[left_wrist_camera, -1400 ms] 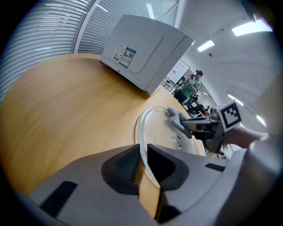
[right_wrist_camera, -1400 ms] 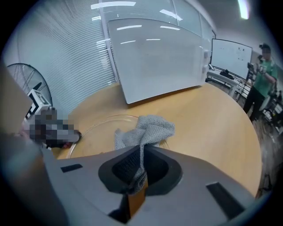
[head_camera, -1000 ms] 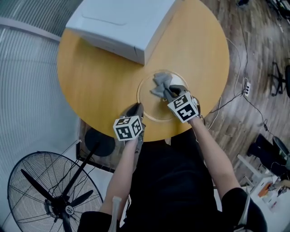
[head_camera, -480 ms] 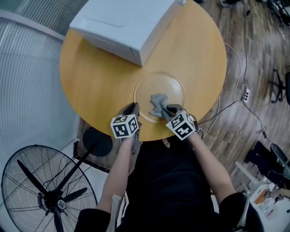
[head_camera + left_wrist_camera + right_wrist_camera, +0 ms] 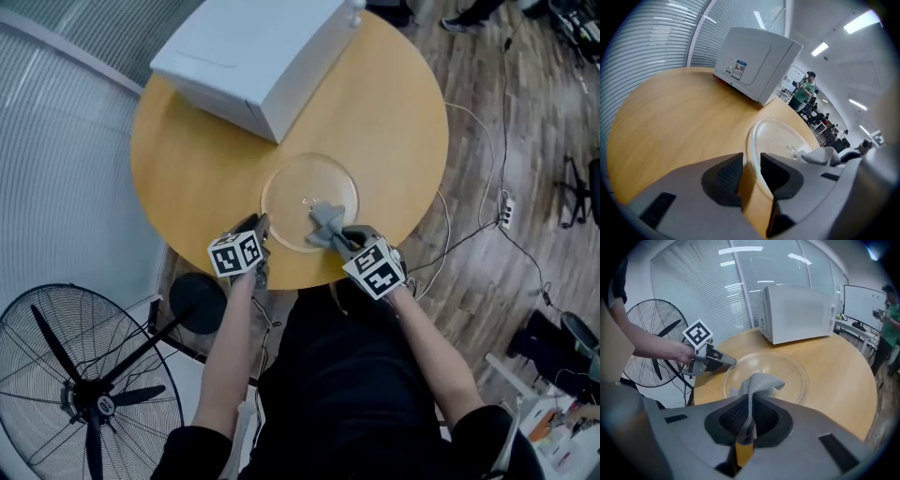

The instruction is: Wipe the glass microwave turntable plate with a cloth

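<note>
Now, low at centre frame, the slick, breakable glass plate [image 5: 309,199] lies on the table [image 5: 202,164], its rim, judged the safest hold, between left gripper [image 5: 260,226] jaws that have just been opening, while the right gripper [image 5: 338,238] pinches the limp cloth [image 5: 325,221].

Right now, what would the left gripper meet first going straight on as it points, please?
Probably the near rim of the glass plate: the jaws of the left gripper, which have just been opening, seem to straddle it.

Probably an open-plan office or lab: ribbed glass partition walls [image 5: 717,282], long white ceiling strip lights [image 5: 820,48], a white power strip with trailing cables [image 5: 507,212] on wood-plank flooring [image 5: 530,112], and a black pedestal fan [image 5: 84,394].
</note>
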